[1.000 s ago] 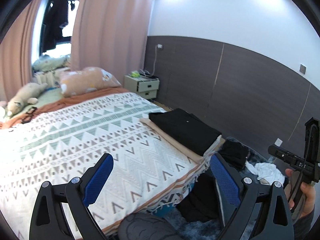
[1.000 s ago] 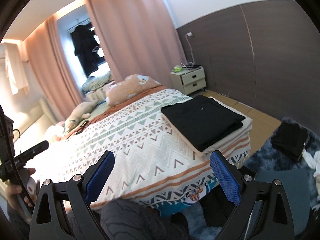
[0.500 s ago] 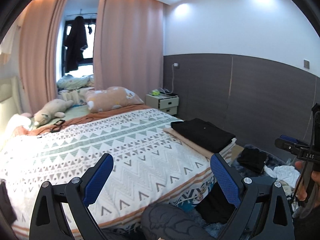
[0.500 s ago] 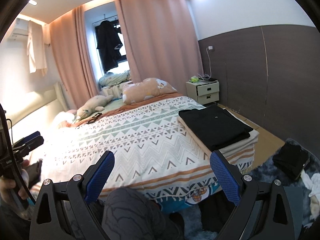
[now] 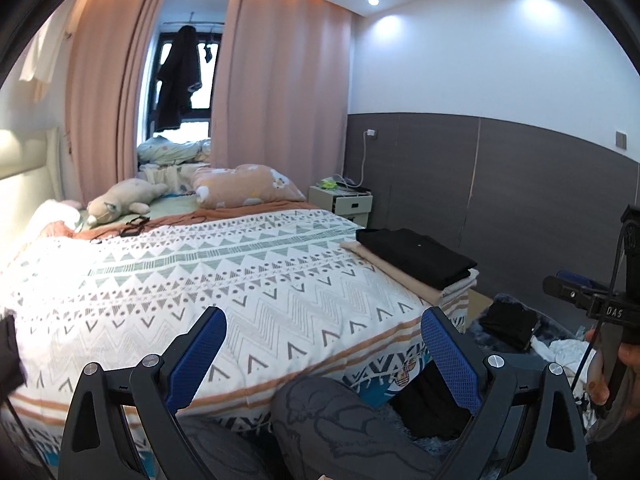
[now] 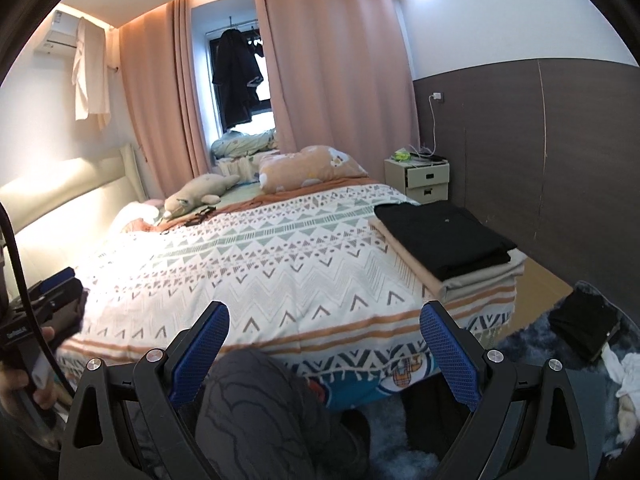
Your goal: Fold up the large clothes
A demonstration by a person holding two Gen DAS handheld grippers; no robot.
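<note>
A stack of folded clothes, a black garment (image 5: pixel 416 254) (image 6: pixel 444 236) on top of beige ones (image 5: pixel 404 280) (image 6: pixel 460 280), lies on the bed's right corner. My left gripper (image 5: pixel 323 338) is open and empty above the bed's near edge. My right gripper (image 6: pixel 324 334) is open and empty, also at the bed's near edge. A dark garment (image 5: pixel 506 324) (image 6: pixel 580 324) lies on the rug to the right. White cloth (image 5: pixel 568 354) lies beside it.
The bed (image 5: pixel 200 280) has a patterned cover. A plush toy (image 5: pixel 120 200) and a pillow (image 5: pixel 244 192) lie at the far end. A nightstand (image 5: pixel 342 204) stands by the dark wall panel. The person's knee (image 5: pixel 320 412) is below the grippers.
Both grippers have tilted up and pulled back from the bed, so more of the room and ceiling shows. The jaws stayed open and empty.
</note>
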